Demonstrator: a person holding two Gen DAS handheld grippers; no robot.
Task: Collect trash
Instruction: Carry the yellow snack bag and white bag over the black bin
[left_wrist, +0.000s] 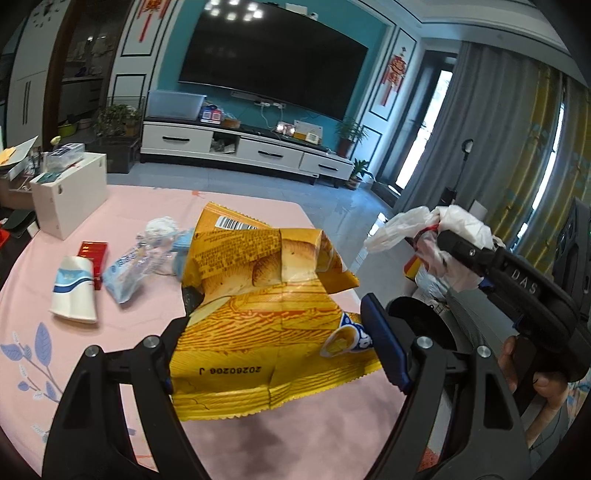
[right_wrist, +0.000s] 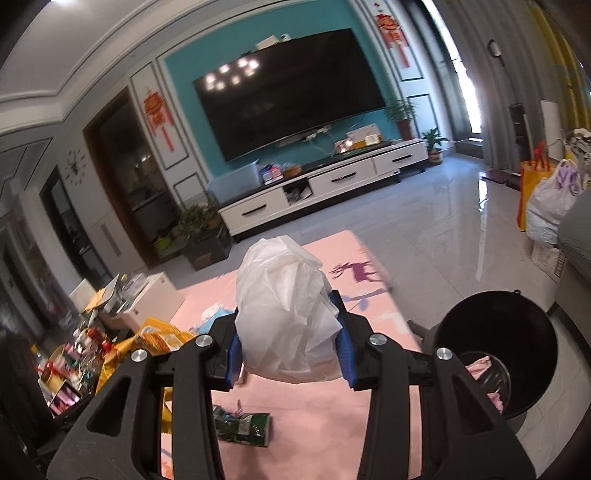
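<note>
My left gripper (left_wrist: 279, 306) is shut on a crumpled yellow snack bag (left_wrist: 258, 332), held up above the pink tablecloth (left_wrist: 110, 354). To its right, a hand carries my right gripper (left_wrist: 445, 242). In the right wrist view that right gripper (right_wrist: 288, 317) is shut on a wad of white plastic bag (right_wrist: 284, 295), squeezed between the blue pads (right_wrist: 345, 350). A black trash bin (right_wrist: 517, 306) stands on the floor at the lower right of that view, with something pink inside. The yellow snack bag (right_wrist: 159, 334) also shows at the left there.
On the table lie a flattened white and blue paper cup (left_wrist: 74, 291), a red box (left_wrist: 94, 254), a clear blue wrapper (left_wrist: 129, 269), a white tissue (left_wrist: 162, 227) and a green wrapper (right_wrist: 243, 424). A white box (left_wrist: 70, 195) stands at the far left edge. Beyond the table are tiled floor, a TV cabinet (left_wrist: 243, 147) and full bags (right_wrist: 550, 199).
</note>
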